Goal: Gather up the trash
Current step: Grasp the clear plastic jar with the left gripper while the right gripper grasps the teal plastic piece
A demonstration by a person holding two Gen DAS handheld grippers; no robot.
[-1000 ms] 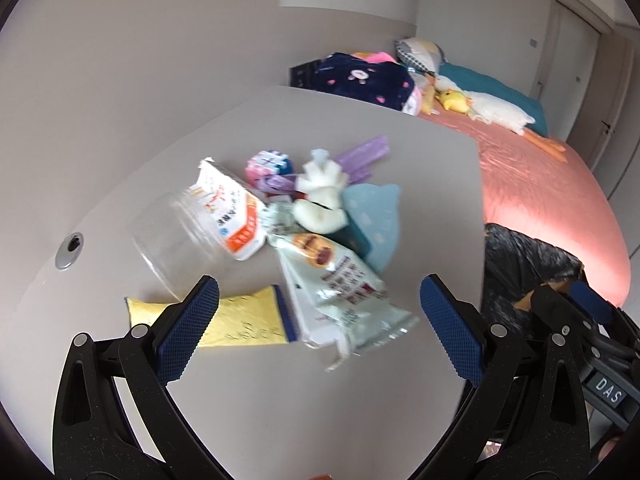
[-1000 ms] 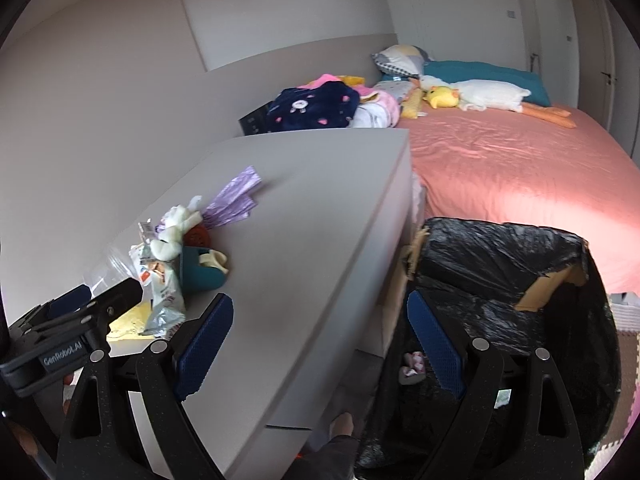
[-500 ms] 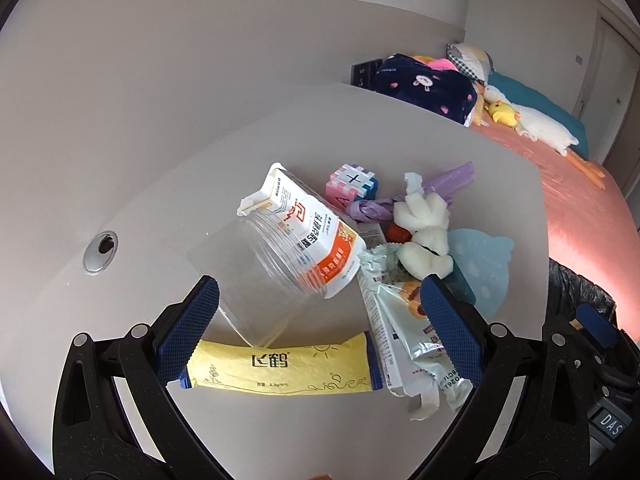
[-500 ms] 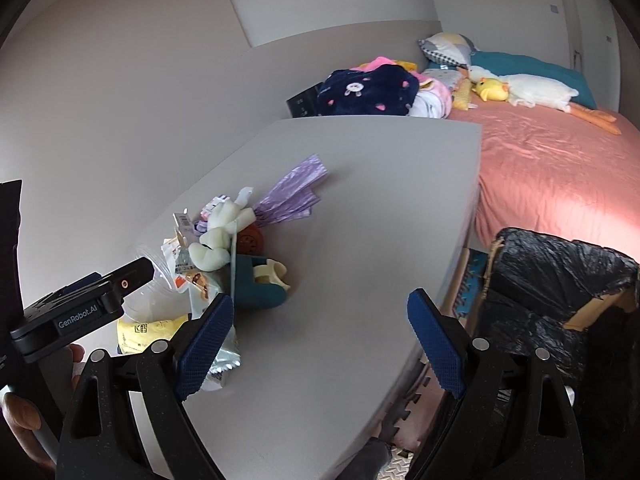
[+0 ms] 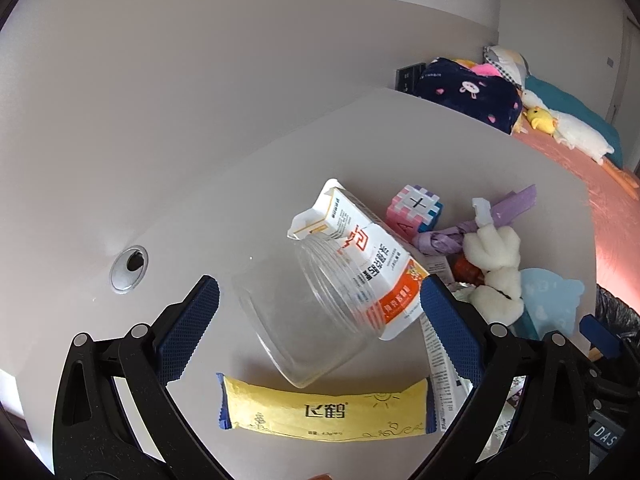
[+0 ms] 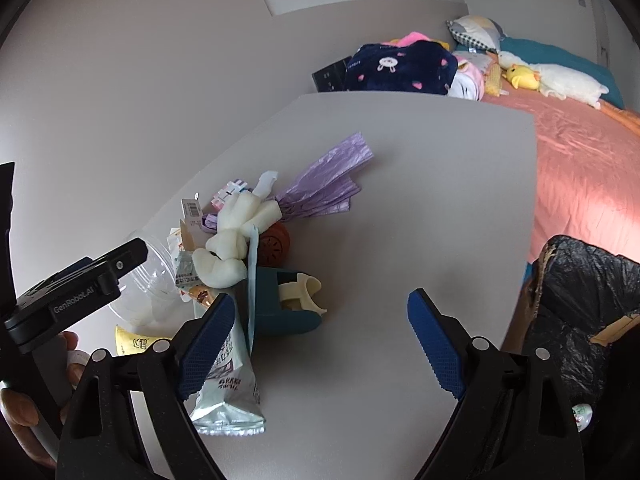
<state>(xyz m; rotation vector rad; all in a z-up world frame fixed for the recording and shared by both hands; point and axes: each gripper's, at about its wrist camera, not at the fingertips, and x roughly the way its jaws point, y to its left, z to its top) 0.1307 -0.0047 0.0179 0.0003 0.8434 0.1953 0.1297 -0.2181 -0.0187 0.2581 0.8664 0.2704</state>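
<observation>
The left tool [image 5: 319,308] is hovering with its jaws spread wide and gripping nothing, and a clear plastic jar [image 5: 304,316] is lying on its side between them on the grey worktop [image 5: 460,144]. A torn white carton [image 5: 360,252] is resting against the jar's threaded mouth, and a yellow sachet [image 5: 324,410] is lying flat just nearer than the jar. Only the left wrist view is showing the round cable hole [image 5: 129,269] off to the left of the worktop and the whole pink puzzle cube [image 5: 416,214]. The right tool [image 6: 320,340] is also hanging with jaws spread and empty, over bare worktop. Its view is showing what the other cannot: a silver snack bag [image 6: 228,392] under its left finger, a teal tape dispenser [image 6: 280,300], a white foam clump [image 6: 232,240] above it, purple plastic strips [image 6: 328,184] fanned out beyond, and the black-lined trash bin [image 6: 584,312] standing just off the worktop's right edge beside the pink bed [image 6: 580,160].
</observation>
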